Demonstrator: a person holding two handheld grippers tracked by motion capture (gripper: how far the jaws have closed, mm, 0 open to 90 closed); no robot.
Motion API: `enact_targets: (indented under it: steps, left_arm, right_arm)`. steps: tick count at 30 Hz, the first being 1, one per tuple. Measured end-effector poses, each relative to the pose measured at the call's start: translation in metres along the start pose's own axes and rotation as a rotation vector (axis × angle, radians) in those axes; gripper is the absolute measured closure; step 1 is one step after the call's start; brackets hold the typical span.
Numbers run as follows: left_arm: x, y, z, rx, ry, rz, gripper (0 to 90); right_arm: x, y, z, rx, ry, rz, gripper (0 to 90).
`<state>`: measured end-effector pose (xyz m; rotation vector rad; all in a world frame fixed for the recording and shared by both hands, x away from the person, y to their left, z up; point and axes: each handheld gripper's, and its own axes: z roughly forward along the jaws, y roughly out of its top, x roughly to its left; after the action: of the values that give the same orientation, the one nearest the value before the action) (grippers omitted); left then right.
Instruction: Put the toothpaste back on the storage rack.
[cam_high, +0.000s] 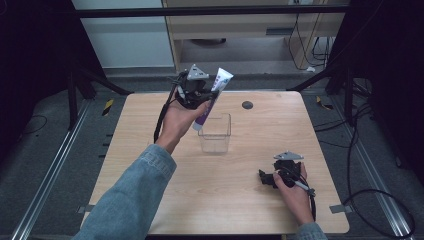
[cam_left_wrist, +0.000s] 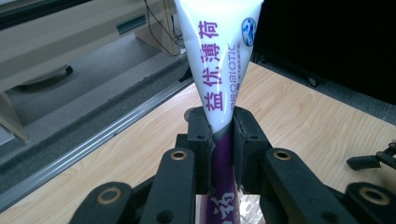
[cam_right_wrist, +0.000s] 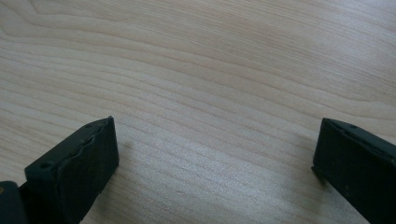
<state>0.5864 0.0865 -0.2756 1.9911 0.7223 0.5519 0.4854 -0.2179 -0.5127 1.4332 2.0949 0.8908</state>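
Clear plastic box (cam_high: 215, 134) sits below; left gripper (cam_high: 196, 93) pinches the toothpaste tube (cam_high: 212, 97) (tilted), risking rim snag; right gripper (cam_right_wrist: 212, 154) gapes empty.

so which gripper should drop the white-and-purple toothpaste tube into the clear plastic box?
Left. The left gripper already clamps the white-and-purple toothpaste tube above the clear plastic box; the right gripper rests open, apart.

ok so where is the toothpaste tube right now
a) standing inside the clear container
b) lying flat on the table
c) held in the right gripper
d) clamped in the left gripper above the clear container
d: the left gripper has its jaws shut on the toothpaste tube, held tilted over the clear container, while the right gripper rests open on the table.
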Motion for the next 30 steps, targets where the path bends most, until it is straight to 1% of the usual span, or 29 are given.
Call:
enact_targets:
  steps: [4,8,10,13,17,24,30]
  left_arm:
    - [-0.002,0.0,0.005,-0.018,-0.008,-0.001,78.7]
    - [-0.003,-0.002,0.011,-0.013,-0.009,0.005,78.7]
    - [-0.002,-0.003,0.013,-0.023,-0.009,0.005,78.7]
    - [-0.001,-0.004,0.015,-0.039,-0.012,0.005,78.7]
    - [-0.001,-0.004,0.015,-0.048,-0.013,0.009,78.7]
    - [-0.002,-0.004,0.016,-0.054,-0.011,0.011,78.7]
    - [-0.001,-0.008,0.02,-0.056,-0.011,0.011,78.6]
  right_arm:
    - [0.0,0.0,0.0,0.0,0.0,0.0,0.3]
    - [0.0,0.0,0.0,0.002,0.003,-0.004,0.3]
    - [0.0,0.0,0.0,0.002,0.004,-0.006,0.3]
    - [0.0,0.0,0.0,0.001,0.005,-0.004,0.3]
    - [0.0,0.0,0.0,0.002,0.006,-0.004,0.3]
    - [0.0,0.0,0.0,0.001,0.005,-0.006,0.4]
    - [0.0,0.0,0.0,0.001,0.005,-0.006,0.4]
